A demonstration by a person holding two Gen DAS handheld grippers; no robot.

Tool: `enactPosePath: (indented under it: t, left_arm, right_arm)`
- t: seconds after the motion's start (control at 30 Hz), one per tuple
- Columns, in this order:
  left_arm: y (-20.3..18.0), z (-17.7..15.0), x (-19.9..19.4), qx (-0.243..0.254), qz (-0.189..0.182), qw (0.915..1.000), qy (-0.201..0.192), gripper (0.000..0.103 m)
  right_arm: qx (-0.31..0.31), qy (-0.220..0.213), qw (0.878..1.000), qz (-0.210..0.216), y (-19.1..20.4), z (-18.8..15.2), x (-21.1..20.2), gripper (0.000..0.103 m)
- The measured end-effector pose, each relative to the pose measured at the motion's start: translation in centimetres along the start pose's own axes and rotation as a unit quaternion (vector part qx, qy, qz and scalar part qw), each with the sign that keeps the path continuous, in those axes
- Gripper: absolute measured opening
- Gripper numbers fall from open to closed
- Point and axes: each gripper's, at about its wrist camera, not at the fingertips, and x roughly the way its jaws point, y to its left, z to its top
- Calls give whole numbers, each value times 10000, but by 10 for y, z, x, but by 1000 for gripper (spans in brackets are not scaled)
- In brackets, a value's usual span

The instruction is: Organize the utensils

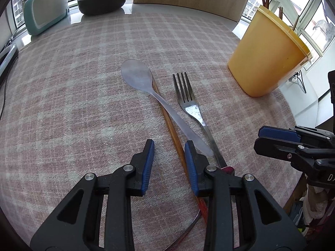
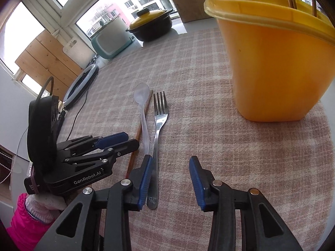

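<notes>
Left gripper (image 1: 169,146) hangs low over the checked cloth (image 1: 83,104), jaws spread w/ a gap, nothing pinched; the wooden chopstick (image 1: 167,117) runs up between its fingers. Clear plastic spoon (image 1: 144,83) lies across the chopstick toward 12 o'clock, metal fork (image 1: 188,102) just beside it at 1 o'clock. Right gripper (image 2: 170,161) also parted, gripping nothing; its left pad sits by the fork handle, contact unclear. Yellow holder (image 2: 276,67) stands at 1 o'clock from it, sticks inside
</notes>
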Motion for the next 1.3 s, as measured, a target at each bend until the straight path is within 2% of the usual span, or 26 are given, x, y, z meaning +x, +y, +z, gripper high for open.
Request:
enactPosePath:
  t: [0.03,0.1,0.13,0.43,0.67,0.8,0.87,0.9,1.0,1.3]
  left_arm:
    - [1,0,0,-30,-11,10000,-10,26]
    - [3,0,1,-46,78,10000,-2,10]
    - [4,0,1,-44,149,9999,-19,7]
    - [17,-6,-6,-201,91,9997,-82,5]
    - [34,-11,-11,-353,51,9993,-101,5]
    - [43,-12,-13,-476,-49,9988,-105,4]
    - [47,-13,-14,-596,-161,9980,-109,4]
    - [50,-13,-14,-670,-226,9974,-112,4]
    - [56,-14,-16,-872,-414,9952,-130,4]
    - [65,-20,-32,-1303,-1071,9853,-265,4]
  right_arm:
    - [14,29,10000,2,1,1,3,37]
    - [20,57,10000,-50,5,4,8,36]
    - [11,62,9999,-86,6,5,10,35]
    - [-238,157,9981,-542,24,18,33,32]
    - [-316,407,9949,-864,34,33,56,27]
    - [-563,513,9906,-1135,46,38,66,26]
    - [-701,567,9875,-1293,51,40,70,23]
    - [-789,579,9857,-1371,54,41,73,18]
    - [-911,629,9842,-1382,58,41,76,5]
    - [-779,452,9897,-1117,54,40,64,3]
